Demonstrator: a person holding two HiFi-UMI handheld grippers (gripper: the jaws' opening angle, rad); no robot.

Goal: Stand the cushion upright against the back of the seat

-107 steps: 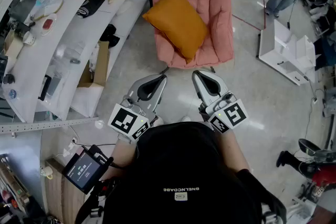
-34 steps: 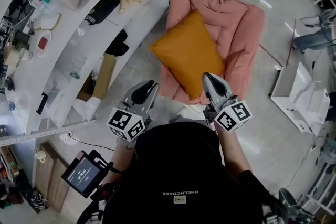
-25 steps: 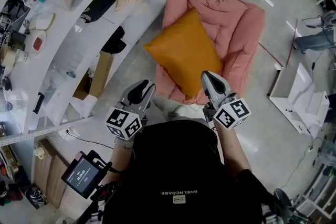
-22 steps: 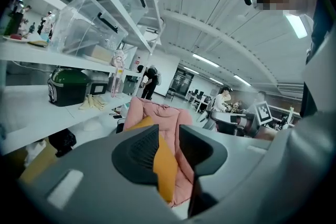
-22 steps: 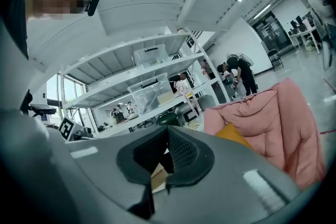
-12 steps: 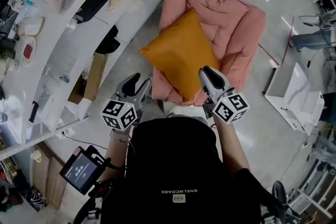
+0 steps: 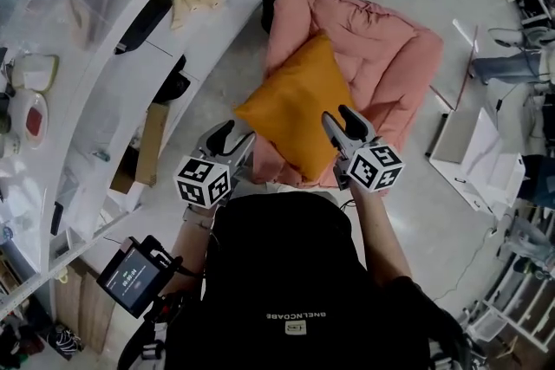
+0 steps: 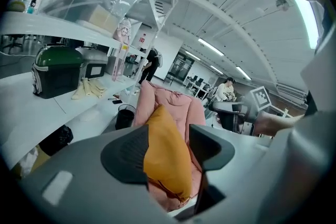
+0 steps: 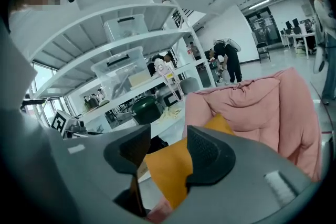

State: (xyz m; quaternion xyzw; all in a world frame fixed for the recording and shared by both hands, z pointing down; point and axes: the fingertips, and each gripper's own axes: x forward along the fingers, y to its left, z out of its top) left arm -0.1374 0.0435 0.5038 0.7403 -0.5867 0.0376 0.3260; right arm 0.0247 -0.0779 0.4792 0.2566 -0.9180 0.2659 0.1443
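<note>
- The left gripper [image 7: 231, 137], at the near left, has its jaws apart, and they have just been opening. The cushion [image 7: 295, 110] shows in the gap ahead, but the pads do not press on it.
- The right gripper [image 7: 342, 119], at the near right, also has its jaws apart and just been opening. The cushion's near-right edge shows between them, unclamped.
- The cushion lies askew on the seat [image 7: 395, 48], one corner pointing far and its near end at the seat's front edge. Nothing holds it.
- The back [image 7: 364, 9] of the seat, farthest off, is bare pink padding, and the cushion does not stand against it.
- Progress, as I judge it: only the approach is made, with both grippers at the cushion's near end.
- Left to do: close on the two near edges, lift, tip the cushion upright, push it far against the back, and let go.
</note>
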